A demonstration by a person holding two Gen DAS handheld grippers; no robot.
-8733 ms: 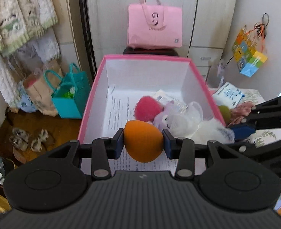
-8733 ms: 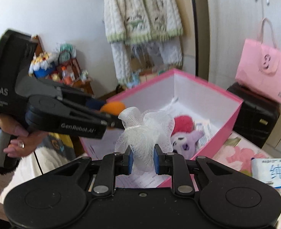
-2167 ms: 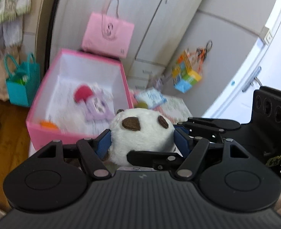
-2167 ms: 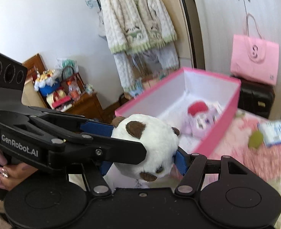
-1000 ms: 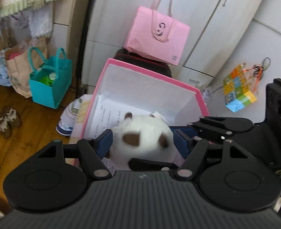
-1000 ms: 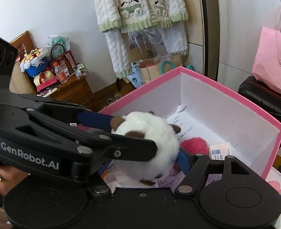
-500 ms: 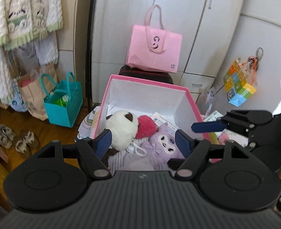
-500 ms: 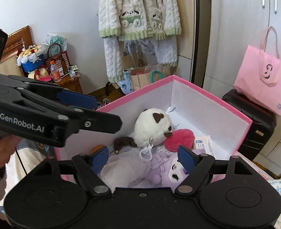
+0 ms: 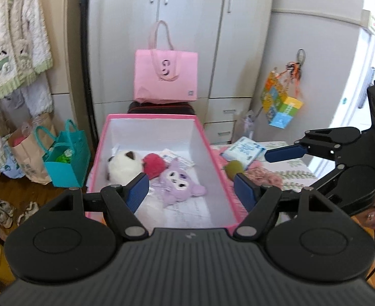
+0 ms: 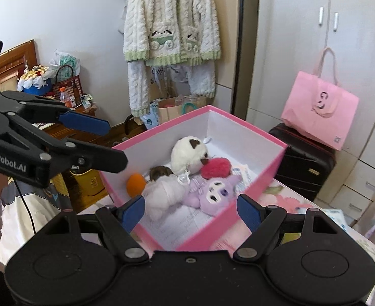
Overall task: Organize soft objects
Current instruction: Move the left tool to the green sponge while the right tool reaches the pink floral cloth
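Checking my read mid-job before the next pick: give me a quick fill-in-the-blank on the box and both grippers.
1. The white panda plush lies inside the ____ box.
2. The left gripper and right gripper are both ____.
3. The olive-green ball sits ____ the box.
4. Touching the panda is a ____ pompom.

Missing words: pink; open; outside; red

A lived-in home bedroom: wardrobe (image 9: 187, 38), hanging knit cardigan (image 10: 172, 23), shoes (image 9: 1, 211) on the wooden floor, suitcase (image 10: 304, 160).

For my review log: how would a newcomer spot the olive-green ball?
Find the pink box on the floral-covered table. The green ball lies just outside the box's right wall, beside a pink knitted piece. It is the only soft ball not inside the box.
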